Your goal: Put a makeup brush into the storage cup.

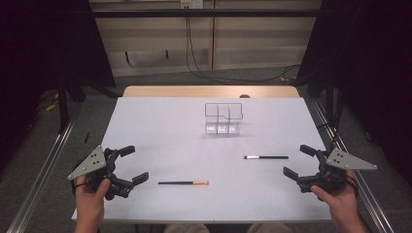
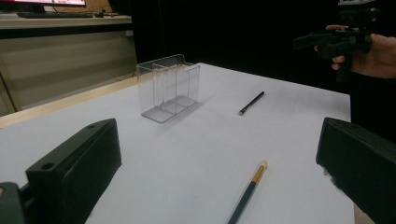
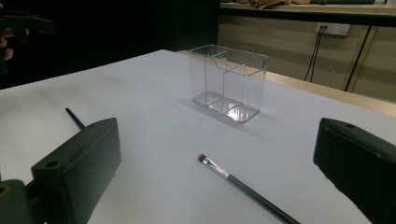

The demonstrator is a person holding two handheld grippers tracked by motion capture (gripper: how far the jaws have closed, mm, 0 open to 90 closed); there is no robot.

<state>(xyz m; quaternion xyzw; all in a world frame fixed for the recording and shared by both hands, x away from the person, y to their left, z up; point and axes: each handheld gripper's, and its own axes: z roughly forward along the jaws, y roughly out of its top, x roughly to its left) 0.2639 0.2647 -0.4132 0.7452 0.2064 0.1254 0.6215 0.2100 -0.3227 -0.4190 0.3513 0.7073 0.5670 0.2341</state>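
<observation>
A clear plastic organizer (image 1: 223, 118) with several compartments stands upright at the table's far middle. A black brush (image 1: 266, 157) lies to the right, its pale tip pointing left. A dark stick with an orange end (image 1: 183, 183) lies nearer the front. My left gripper (image 1: 134, 164) is held open at the front left, and my right gripper (image 1: 298, 160) open at the front right; both are empty. In the left gripper view the organizer (image 2: 168, 86), black brush (image 2: 251, 103) and orange-ended stick (image 2: 247, 191) lie ahead. The right gripper view has the organizer (image 3: 229, 81) and brush (image 3: 247, 189).
A white mat (image 1: 160, 131) covers the table, with a wooden strip (image 1: 209, 91) at its far edge. Metal rails (image 1: 43, 165) run along both sides on the floor, and cables (image 1: 204, 73) hang at the back wall. Dark curtains flank the table.
</observation>
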